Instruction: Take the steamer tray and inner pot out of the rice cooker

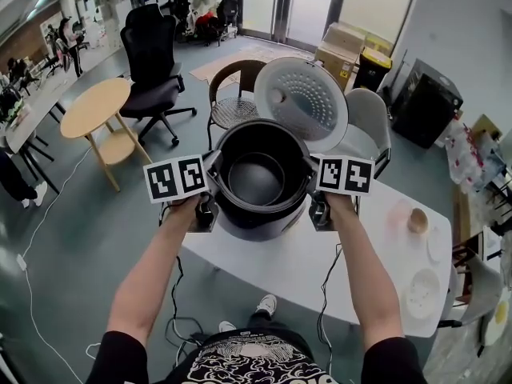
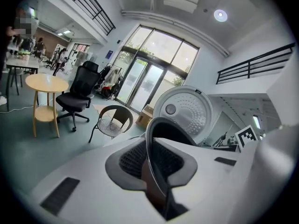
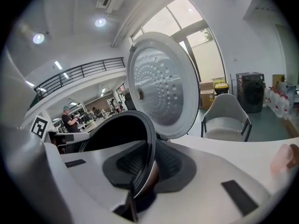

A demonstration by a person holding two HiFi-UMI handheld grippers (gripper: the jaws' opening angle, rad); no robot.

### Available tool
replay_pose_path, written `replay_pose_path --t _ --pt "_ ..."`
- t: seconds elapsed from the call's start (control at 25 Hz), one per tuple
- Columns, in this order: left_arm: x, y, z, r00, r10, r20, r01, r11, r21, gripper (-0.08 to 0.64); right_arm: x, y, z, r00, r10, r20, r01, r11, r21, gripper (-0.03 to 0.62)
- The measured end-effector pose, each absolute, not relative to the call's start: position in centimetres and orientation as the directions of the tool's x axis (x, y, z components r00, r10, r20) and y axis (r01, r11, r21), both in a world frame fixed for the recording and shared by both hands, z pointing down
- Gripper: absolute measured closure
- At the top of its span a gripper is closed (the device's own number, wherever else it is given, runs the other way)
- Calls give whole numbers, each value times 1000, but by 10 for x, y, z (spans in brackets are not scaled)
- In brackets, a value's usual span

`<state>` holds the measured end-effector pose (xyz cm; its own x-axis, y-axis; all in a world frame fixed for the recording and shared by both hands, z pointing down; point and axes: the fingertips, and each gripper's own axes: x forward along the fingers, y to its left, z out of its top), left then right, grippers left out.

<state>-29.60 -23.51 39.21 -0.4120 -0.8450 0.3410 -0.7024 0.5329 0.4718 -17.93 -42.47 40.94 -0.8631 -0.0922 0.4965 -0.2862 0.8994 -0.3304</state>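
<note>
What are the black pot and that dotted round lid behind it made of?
The inner pot looks like thin metal with a dark matte non-stick coating inside: slim rim, dull sheen. Its outer wall shows a coppery gloss in the right gripper view. The lid looks pale grey, probably brushed metal, dotted with rows of dimples or holes; it could be plastic.
</note>
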Motion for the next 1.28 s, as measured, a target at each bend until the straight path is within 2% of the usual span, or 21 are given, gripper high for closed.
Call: replay_pose_path --t 0.32,0.8,0.96,1.28 --pt "-276 -203 341 -421 -880 218 -762 474 442 508 -156 -391 357 -913 -155 378 -282 909 -307 520" --pt "-201 -186 287 -335 -936 106 -842 348 412 508 -63 -362 300 -916 -273 293 -353 896 -270 520" --pt "-164 -204 271 -267 -960 80 -866 276 417 508 -15 -370 281 -896 -344 280 -415 874 -255 520" --pt "-168 -230 236 -120 -991 56 -897 133 423 508 4 -372 250 -831 -480 282 -547 799 -251 520"
